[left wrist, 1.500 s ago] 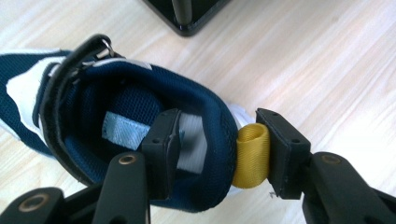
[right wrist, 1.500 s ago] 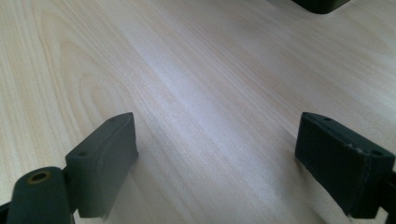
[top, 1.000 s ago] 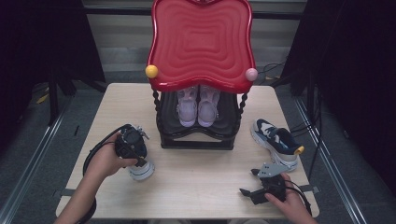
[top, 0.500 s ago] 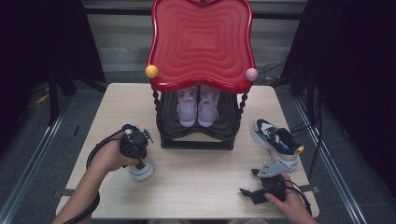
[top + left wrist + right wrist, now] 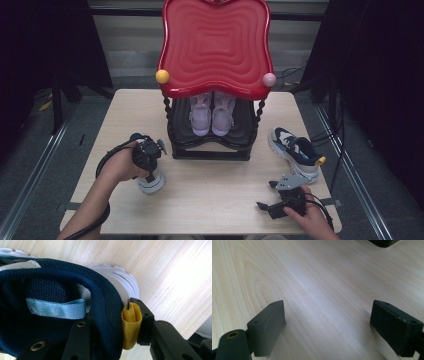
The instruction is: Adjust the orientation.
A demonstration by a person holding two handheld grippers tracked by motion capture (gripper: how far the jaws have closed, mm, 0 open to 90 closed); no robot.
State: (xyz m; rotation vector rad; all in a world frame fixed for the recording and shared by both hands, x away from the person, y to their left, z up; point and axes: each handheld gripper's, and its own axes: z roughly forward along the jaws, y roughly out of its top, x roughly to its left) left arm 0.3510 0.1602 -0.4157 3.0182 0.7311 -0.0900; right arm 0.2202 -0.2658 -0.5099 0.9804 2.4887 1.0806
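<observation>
A navy mesh sneaker [image 5: 50, 287] with a white sole [image 5: 151, 183] stands on the table's left side. My left gripper [image 5: 148, 156] points down onto its heel. Its jaws have just been closing: one jaw sits inside the collar, and the other presses the yellow heel tab [image 5: 131, 325] against the heel from outside. My left gripper [image 5: 110, 320] is thus shut on the heel collar. The matching sneaker [image 5: 296, 149] lies at the table's right. My right gripper [image 5: 263, 206] rests near the front edge, its pads [image 5: 268, 325] wide apart over bare wood, open.
A black shoe rack [image 5: 210, 150] with a red wavy top [image 5: 216, 45] stands at the middle back. It holds a pair of lilac shoes [image 5: 211, 112]. Cables trail from both grippers. Light wood lies between the two hands.
The left gripper edged a little to the right over the sneaker's heel. The right hand and gripper have stayed put.
</observation>
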